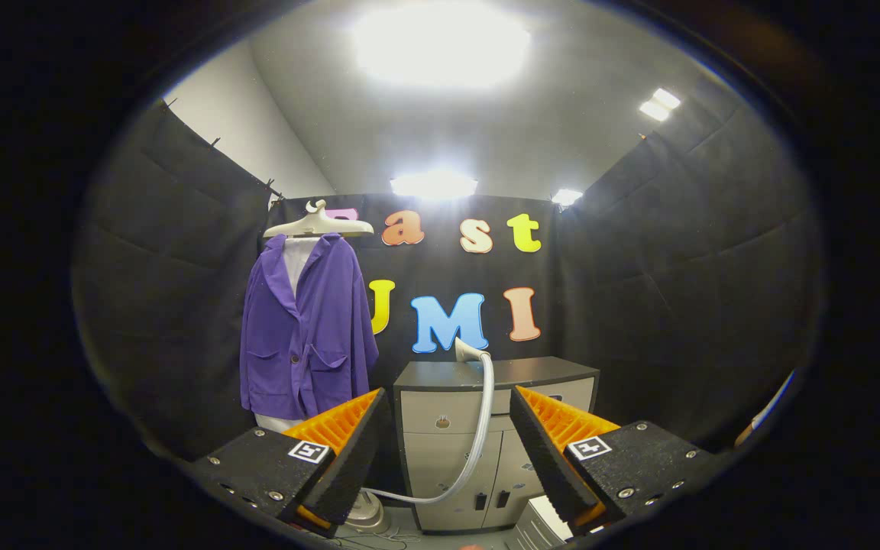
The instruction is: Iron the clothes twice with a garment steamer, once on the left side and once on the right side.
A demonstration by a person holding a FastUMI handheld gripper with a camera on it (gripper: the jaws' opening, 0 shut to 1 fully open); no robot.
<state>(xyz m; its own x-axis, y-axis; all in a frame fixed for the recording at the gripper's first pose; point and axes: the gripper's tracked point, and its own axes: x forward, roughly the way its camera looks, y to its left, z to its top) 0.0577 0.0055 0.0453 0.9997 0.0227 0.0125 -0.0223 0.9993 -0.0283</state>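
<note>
Gripper (pixel 444 451) spread wide, empty — steamer hose (pixel 478 428) hangs between its fingers (beyond them); purple jacket (pixel 306 328) further left.

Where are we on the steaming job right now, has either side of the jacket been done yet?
Nothing looks done. The gripper is open and empty. The steamer head rests on the cabinet beyond the fingers, its hose trailing down. The purple jacket hangs on its hanger, untouched. Left: grasp the steamer, then pass over the left and right sides.
</note>
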